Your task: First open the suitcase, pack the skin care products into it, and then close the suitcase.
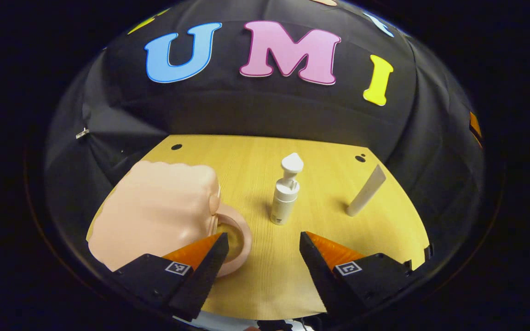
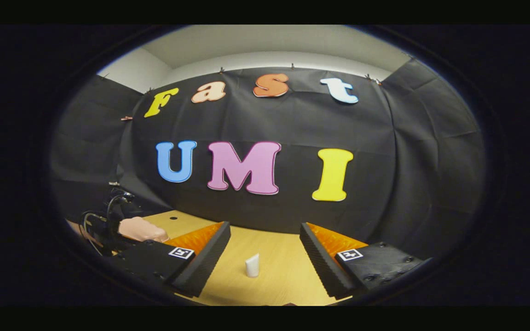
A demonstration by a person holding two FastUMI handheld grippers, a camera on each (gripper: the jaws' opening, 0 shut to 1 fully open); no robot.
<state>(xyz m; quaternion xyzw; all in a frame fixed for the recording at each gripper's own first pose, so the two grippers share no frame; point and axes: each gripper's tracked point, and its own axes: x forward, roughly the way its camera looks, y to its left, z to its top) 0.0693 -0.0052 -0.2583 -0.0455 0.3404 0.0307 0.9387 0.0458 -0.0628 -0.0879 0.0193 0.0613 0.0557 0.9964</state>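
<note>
A: Where is the suitcase (image 1: 154, 209), and how does it look?

B: In the left gripper view it sits on the left part of the tabletop (image 1: 265, 280): one small, pale pink, rounded case. A round pink rim with a yellowish inside shows at its right edge; whether that is part of the case cannot be told.

A: How many skin care products?

B: Two. One white pump bottle (image 1: 285, 193) stands upright near the middle, and one white tube (image 1: 366, 192) stands tilted, well to its right.

A: And the grippers?

B: The left hand-held gripper (image 1: 263, 250) is spread wide, holding nothing, its left finger overlapping the pink rim. The right hand-held gripper (image 2: 265, 241) is also wide and empty; the tube shows between its fingers, farther off.
</note>
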